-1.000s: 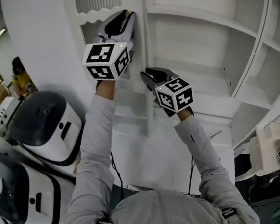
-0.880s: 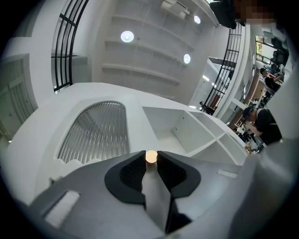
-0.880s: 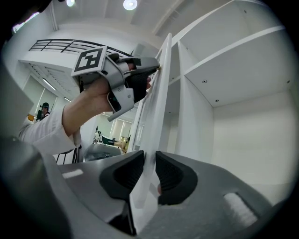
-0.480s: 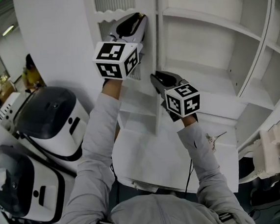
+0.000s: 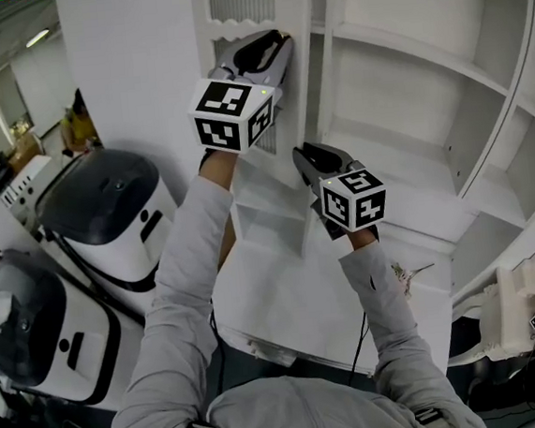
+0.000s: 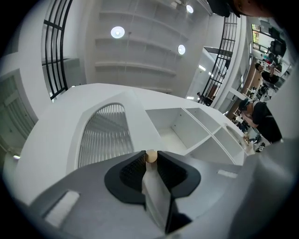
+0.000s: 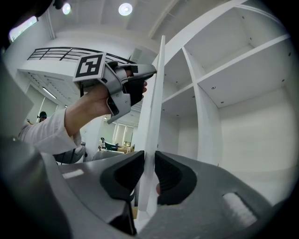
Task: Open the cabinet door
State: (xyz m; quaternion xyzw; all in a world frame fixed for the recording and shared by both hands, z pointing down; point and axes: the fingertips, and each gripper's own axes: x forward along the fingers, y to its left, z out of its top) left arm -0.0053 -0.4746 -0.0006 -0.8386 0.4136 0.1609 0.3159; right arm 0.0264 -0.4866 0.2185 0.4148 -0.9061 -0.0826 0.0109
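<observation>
The white cabinet door (image 5: 270, 219), slatted at the top, stands partly open from the shelved cabinet (image 5: 402, 49). My left gripper (image 5: 281, 40) is high on the door's free edge. In the left gripper view my left gripper (image 6: 150, 158) is shut on that edge, just behind a small wooden knob (image 6: 151, 156). My right gripper (image 5: 301, 153) sits lower on the same edge. In the right gripper view the door edge (image 7: 153, 112) runs between the jaws of my right gripper (image 7: 149, 173), which are closing on it with the pads against it. My left gripper (image 7: 152, 70) shows above.
Two white-and-black round-topped machines (image 5: 108, 214) (image 5: 26, 344) stand close on the left. A white tabletop (image 5: 295, 300) lies below the door. Open shelves (image 5: 491, 187) fill the right. A pale device with a marker (image 5: 534, 291) sits at the lower right. A person (image 5: 75, 123) is far off left.
Both grippers have travelled sideways together with the door's edge, and the door has swung a little further from the cabinet frame. The right jaws have narrowed slightly.
</observation>
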